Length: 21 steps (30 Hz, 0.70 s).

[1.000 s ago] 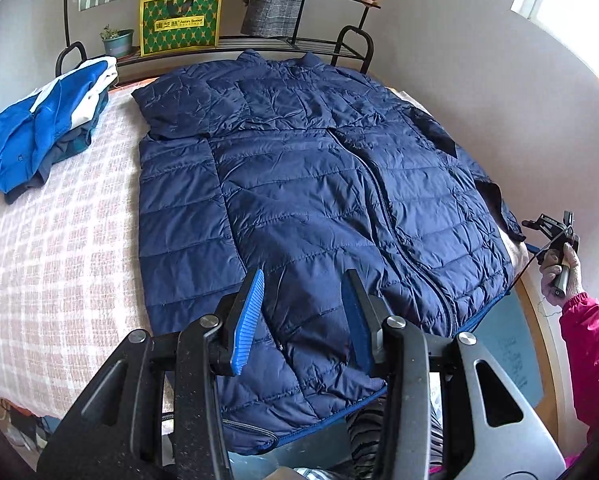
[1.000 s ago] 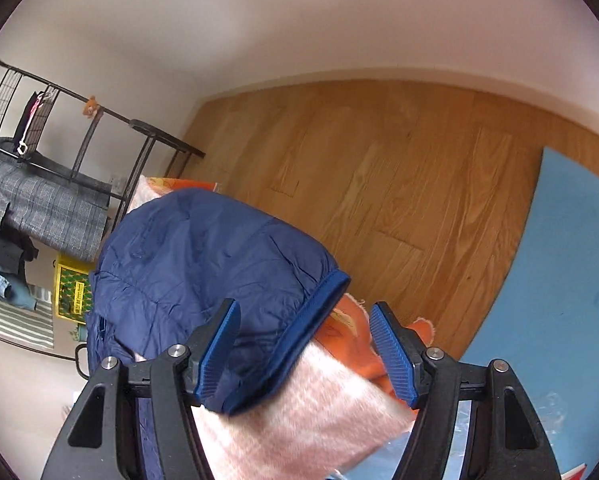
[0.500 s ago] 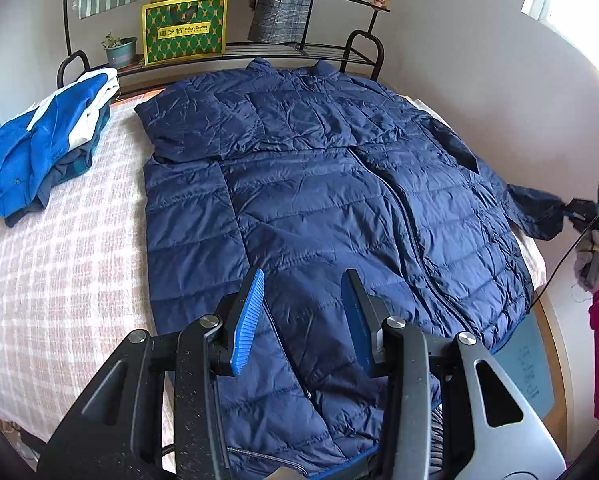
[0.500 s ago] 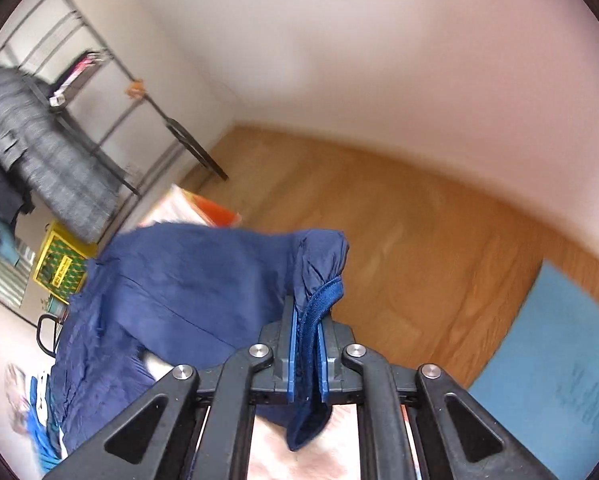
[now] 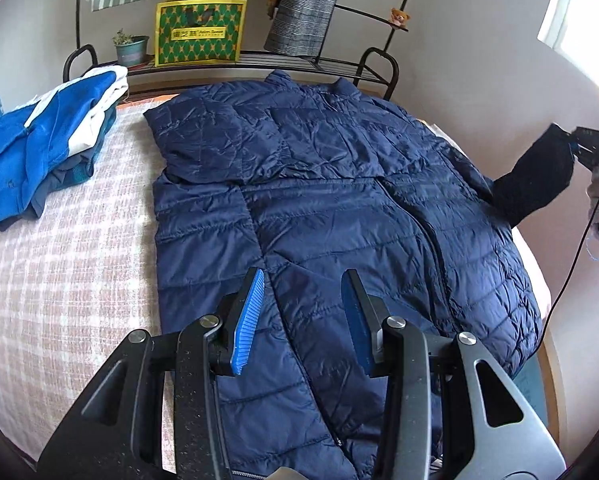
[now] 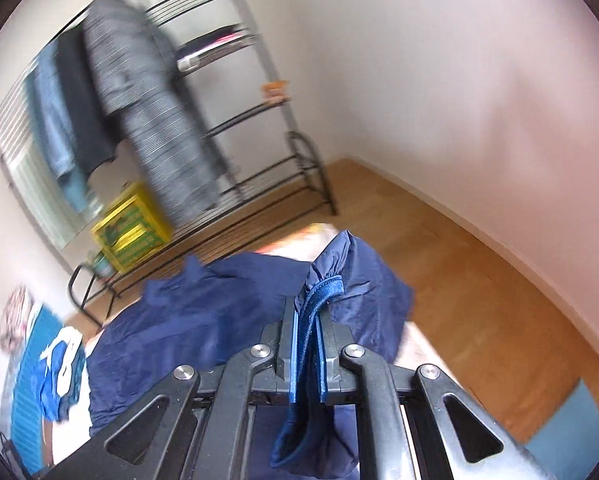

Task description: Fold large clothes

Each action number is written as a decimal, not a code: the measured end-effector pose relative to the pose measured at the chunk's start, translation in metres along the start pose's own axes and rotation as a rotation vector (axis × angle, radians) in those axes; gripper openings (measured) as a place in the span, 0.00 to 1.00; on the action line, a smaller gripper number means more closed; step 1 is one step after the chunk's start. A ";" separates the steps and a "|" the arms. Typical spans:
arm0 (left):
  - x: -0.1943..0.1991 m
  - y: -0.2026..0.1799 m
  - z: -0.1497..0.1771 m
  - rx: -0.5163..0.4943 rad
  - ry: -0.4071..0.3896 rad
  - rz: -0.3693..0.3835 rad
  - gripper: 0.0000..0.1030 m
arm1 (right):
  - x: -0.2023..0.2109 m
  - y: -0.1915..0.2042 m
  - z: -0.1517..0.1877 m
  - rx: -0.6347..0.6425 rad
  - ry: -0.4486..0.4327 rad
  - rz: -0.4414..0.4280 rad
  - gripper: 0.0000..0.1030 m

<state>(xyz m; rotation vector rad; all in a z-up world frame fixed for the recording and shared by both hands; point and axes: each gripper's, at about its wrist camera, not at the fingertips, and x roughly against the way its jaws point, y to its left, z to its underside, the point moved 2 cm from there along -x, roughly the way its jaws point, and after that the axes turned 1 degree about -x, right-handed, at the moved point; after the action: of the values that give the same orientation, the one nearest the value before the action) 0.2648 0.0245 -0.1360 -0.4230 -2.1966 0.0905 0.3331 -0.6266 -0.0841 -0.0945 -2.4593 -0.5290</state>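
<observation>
A navy quilted puffer jacket [image 5: 331, 208] lies spread flat on the checked bed cover [image 5: 59, 280], collar at the far end, its left sleeve folded across the chest. My left gripper [image 5: 303, 316] is open and empty, hovering above the jacket's lower front. My right gripper [image 6: 305, 344] is shut on the cuff [image 6: 319, 292] of the jacket's right sleeve and holds it lifted off the bed. In the left wrist view that raised sleeve [image 5: 535, 184] and the right gripper [image 5: 587, 144] show at the far right edge.
A folded pile of blue and white clothes [image 5: 39, 148] lies on the bed's far left. A black metal rack [image 5: 339, 68] with a yellow-green box [image 5: 199, 32], a plant pot [image 5: 131, 48] and hanging clothes stands behind the bed. Wooden floor [image 6: 479, 272] lies to the right.
My right gripper shut on the sleeve cuff and raised the sleeve up off the bed's right side. My left gripper stayed open and moved a little forward over the jacket.
</observation>
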 end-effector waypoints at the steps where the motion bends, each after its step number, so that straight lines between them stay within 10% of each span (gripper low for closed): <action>1: 0.001 0.005 0.000 0.014 0.000 0.005 0.40 | -0.009 0.024 -0.001 0.037 0.006 -0.014 0.05; 21: 0.064 0.075 -0.017 0.178 -0.152 0.032 0.40 | -0.207 0.349 0.160 0.532 0.287 -0.176 0.05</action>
<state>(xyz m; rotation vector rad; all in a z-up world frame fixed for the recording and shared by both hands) 0.2624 0.1148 -0.0928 -0.3613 -2.3070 0.3428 0.4776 -0.2320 -0.2002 0.3894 -2.2511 0.0543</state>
